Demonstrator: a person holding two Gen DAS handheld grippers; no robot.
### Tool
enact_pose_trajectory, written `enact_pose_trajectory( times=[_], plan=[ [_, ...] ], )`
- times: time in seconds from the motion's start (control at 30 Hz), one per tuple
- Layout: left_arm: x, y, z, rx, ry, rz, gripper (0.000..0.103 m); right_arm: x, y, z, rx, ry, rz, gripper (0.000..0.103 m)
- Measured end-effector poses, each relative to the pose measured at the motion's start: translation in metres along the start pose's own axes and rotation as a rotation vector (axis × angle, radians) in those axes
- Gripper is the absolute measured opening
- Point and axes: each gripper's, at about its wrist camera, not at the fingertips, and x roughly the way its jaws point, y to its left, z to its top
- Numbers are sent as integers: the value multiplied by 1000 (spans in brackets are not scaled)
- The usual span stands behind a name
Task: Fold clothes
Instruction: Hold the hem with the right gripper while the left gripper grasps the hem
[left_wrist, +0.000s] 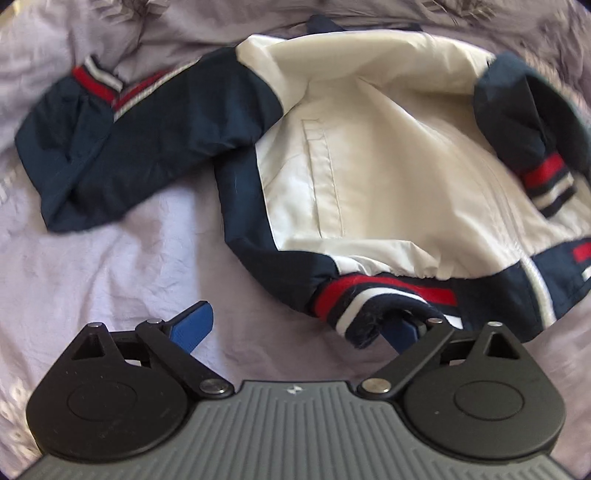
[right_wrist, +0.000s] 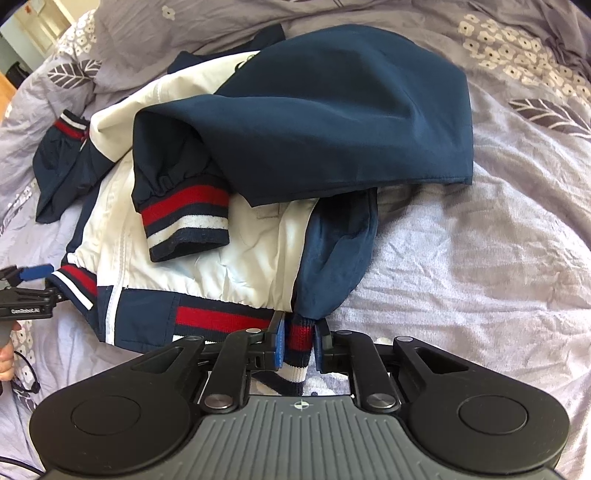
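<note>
One jacket (right_wrist: 258, 155) is spread on one bedspread (right_wrist: 480, 240). Its striped hem (right_wrist: 295, 338) is clamped between the right gripper (right_wrist: 298, 341) fingers. The left gripper (left_wrist: 295, 325) fingers are held apart, the hem corner draped over one.

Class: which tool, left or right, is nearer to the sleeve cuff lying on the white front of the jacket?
Right. The right tool grips the hem just below the cuff. The left tool sits at the hem's far corner, further off.

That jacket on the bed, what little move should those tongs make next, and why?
Probably close the left tongs on the striped hem. They gape wide with the hem's corner by one finger, while the right tongs already pinch the hem farther along. With both ends held, the jacket could be lifted and folded evenly.
</note>
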Motion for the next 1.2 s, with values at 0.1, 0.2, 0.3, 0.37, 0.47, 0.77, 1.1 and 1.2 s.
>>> enact_pose_trajectory(
  times=[0.1, 0.2, 0.3, 0.37, 0.47, 0.77, 1.1, 1.2],
  plan=[
    [-3, 17, 1, -69, 4, -73, 97, 1, -2, 0, 7, 4, 11, 18],
    [1, 25, 10, -134, 23, -108, 97, 1, -5, 2, 29, 11, 20, 19],
    [5, 33, 18, -198, 43, -147, 97, 2, -6, 3, 48, 19, 27, 22],
    [7, 35, 24, -221, 53, -171, 97, 3, -6, 3, 43, 22, 27, 23],
    [4, 31, 27, -204, 51, -183, 97, 4, -6, 4, 41, 28, 25, 25],
    [-8, 19, 21, -119, 36, -220, 98, 5, -6, 4, 42, 43, 36, 32],
    [3, 17, 21, -142, 27, -76, 101, 6, -4, 6, 38, 49, 42, 40],
    [4, 12, 21, -123, 26, -53, 101, 6, -4, 5, 33, 50, 51, 43]
  ],
)
